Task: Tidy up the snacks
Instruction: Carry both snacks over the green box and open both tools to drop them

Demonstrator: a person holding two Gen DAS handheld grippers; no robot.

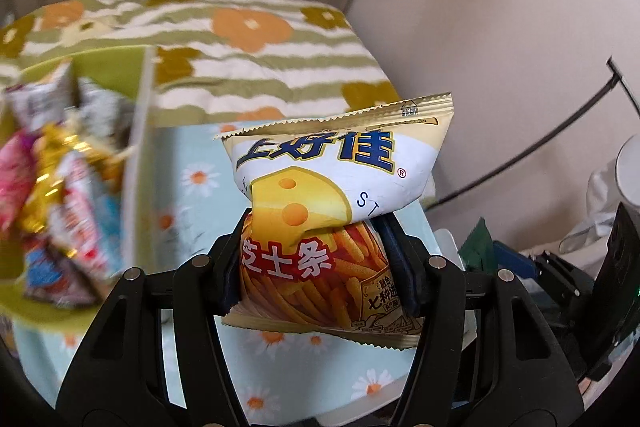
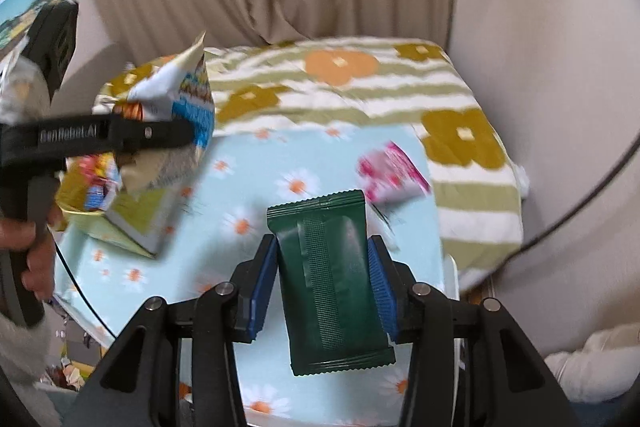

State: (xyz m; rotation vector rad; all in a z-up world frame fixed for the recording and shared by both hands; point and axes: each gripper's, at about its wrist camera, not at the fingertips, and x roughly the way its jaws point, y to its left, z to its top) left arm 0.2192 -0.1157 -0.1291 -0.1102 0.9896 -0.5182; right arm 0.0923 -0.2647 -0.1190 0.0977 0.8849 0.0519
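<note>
My left gripper [image 1: 316,251] is shut on a yellow and white cheese-stick snack bag [image 1: 332,195], held above the table with its middle squeezed. A green box [image 1: 140,115] holding several snack packs [image 1: 60,195] stands to its left. My right gripper [image 2: 322,267] is shut on a dark green snack packet [image 2: 328,287], held above the table. In the right wrist view the left gripper [image 2: 100,135] holds its bag [image 2: 180,103] over the green box [image 2: 132,223]. A pink snack pack [image 2: 390,173] lies on the table ahead of the right gripper.
The table has a light blue daisy cloth [image 2: 280,195]. Behind it is a bed with a green striped flower blanket [image 1: 260,59]. Curtains hang at the back. Dark equipment and cables [image 1: 580,267] sit at the right of the left wrist view.
</note>
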